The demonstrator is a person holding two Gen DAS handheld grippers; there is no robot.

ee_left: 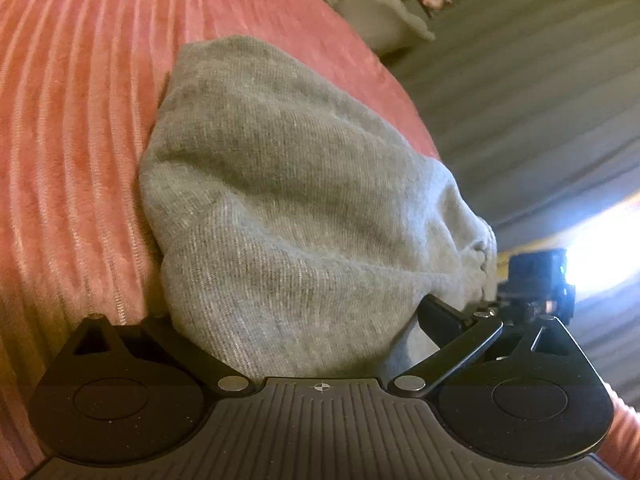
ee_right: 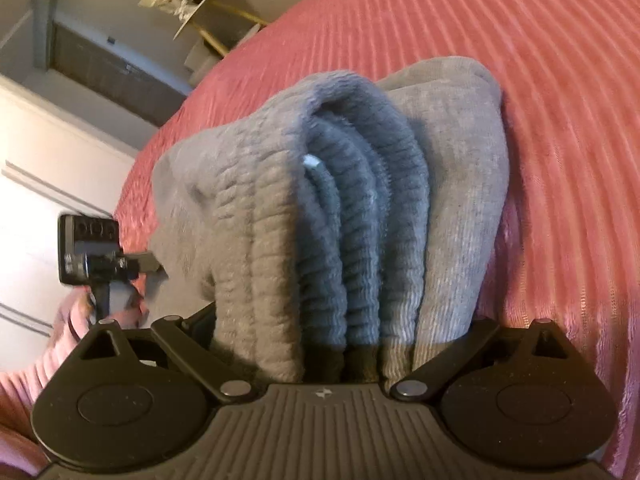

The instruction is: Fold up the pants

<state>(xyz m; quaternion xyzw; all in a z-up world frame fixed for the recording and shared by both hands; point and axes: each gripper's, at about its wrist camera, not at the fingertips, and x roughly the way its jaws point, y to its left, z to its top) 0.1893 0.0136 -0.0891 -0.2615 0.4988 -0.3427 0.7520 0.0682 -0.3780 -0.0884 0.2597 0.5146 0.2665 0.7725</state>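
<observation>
Right gripper (ee_right: 326, 340) is clamped on a thick bunch of the grey pants (ee_right: 332, 216), ribbed waistband layers stacked up between its fingers. Pink bedspread (ee_right: 560, 120) lies under the pants. Left gripper (ee_right: 152, 264) is by the pants' left edge.

No readable text, label, brand or number shows on anything in either view

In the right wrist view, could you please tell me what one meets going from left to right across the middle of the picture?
White wall → the other black tool → bunched grey ribbed sweatpants → pink ribbed bedspread.
</observation>
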